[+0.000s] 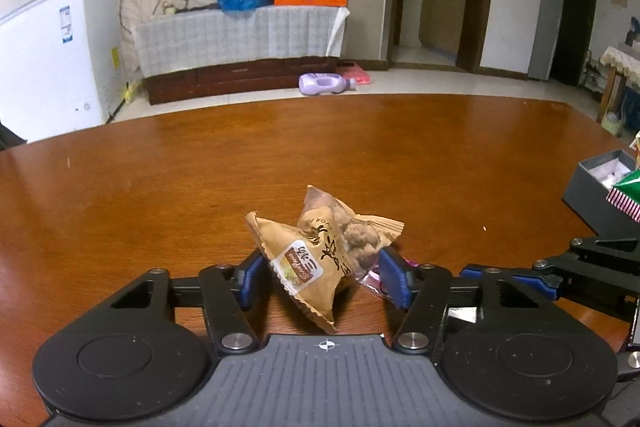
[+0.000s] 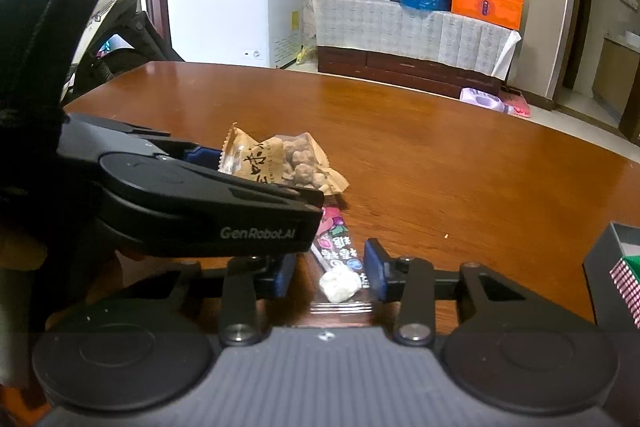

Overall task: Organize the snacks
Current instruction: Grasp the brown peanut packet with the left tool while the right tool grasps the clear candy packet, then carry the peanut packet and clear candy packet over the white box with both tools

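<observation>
Two brown snack packets (image 1: 320,259) lie bunched together on the wooden table (image 1: 200,195). My left gripper (image 1: 323,277) is shut on them, a blue pad pressing each side. In the right wrist view the same packets (image 2: 280,163) sit between the left gripper's (image 2: 260,175) fingers. A dark pink candy packet (image 2: 340,251) with a white piece inside lies flat between the pads of my right gripper (image 2: 331,273). The right pad is at its edge, while a strip of table shows beside the left pad, so the jaws stand open. Its pink end (image 1: 374,277) peeks out beside the left gripper.
A grey open box (image 1: 592,195) stands at the table's right edge, with a green packet with red-and-white stripes (image 1: 626,193) at its rim; box (image 2: 604,267). The right gripper's finger (image 1: 508,277) lies close beside the left one. A dark sleeve (image 2: 36,27) fills the left.
</observation>
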The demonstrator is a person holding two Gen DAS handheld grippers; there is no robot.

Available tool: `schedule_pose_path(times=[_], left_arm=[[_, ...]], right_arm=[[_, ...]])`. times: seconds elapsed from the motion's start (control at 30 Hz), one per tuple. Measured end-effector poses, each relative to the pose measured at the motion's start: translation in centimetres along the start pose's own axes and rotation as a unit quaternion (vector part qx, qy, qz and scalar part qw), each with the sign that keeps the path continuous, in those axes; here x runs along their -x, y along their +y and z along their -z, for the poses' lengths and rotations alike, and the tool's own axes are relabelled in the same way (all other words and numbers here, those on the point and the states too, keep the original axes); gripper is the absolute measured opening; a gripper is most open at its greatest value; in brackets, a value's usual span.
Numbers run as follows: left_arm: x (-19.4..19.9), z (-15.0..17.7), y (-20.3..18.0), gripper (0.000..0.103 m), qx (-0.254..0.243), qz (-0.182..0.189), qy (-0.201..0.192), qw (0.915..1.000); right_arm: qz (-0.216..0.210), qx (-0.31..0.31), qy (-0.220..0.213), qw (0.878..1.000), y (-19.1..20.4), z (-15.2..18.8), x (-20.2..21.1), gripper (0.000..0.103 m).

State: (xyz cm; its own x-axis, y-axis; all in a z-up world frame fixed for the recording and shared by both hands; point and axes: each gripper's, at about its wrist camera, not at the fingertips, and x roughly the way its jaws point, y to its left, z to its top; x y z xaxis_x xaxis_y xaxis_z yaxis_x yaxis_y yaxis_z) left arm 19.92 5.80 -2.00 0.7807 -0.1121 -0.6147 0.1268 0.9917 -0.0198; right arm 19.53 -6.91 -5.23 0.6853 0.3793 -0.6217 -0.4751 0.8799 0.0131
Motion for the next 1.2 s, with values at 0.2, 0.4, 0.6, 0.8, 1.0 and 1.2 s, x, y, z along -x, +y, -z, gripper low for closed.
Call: schedule_pose_path(times=[0.2,0.4,0.6,0.8,1.0,1.2], left_arm=[[-0.1,0.0,-0.1,0.047,-0.002,0.001,0.001,1.0],[0.0,0.0,0.0,0.044,-0.006,0.005,0.0,1.0],[0.4,0.1,-0.4,0.042,-0.014,0.005,-0.003,0.9999],[2.0,-0.3,-1.0,0.042,-0.03,-0.007,-0.022,0.9993],[4.0,-0.7,-1.8,0.042,-0.038,-0.013,-0.037,0.9985],[6.7,-1.2,-3.7,0.041,-0.056,-0.013,-0.059,0.9966]], right_arm=[[0.005,0.012,-0.003,1.0,0.0,0.0,0.0,0.03],[0.009,0.016,-0.008,1.0,-0.1,0.3,-0.1,0.024],[0.016,0.007,-0.012,1.0,0.0,0.6,0.4,0.02],[0.025,-0.003,-0.024,0.999,-0.7,0.5,1.6,0.019],[0.034,-0.01,-0.038,0.999,-1.6,0.7,4.2,0.019],[0.05,-0.023,-0.065,0.996,-2.4,0.7,7.9,0.019]])
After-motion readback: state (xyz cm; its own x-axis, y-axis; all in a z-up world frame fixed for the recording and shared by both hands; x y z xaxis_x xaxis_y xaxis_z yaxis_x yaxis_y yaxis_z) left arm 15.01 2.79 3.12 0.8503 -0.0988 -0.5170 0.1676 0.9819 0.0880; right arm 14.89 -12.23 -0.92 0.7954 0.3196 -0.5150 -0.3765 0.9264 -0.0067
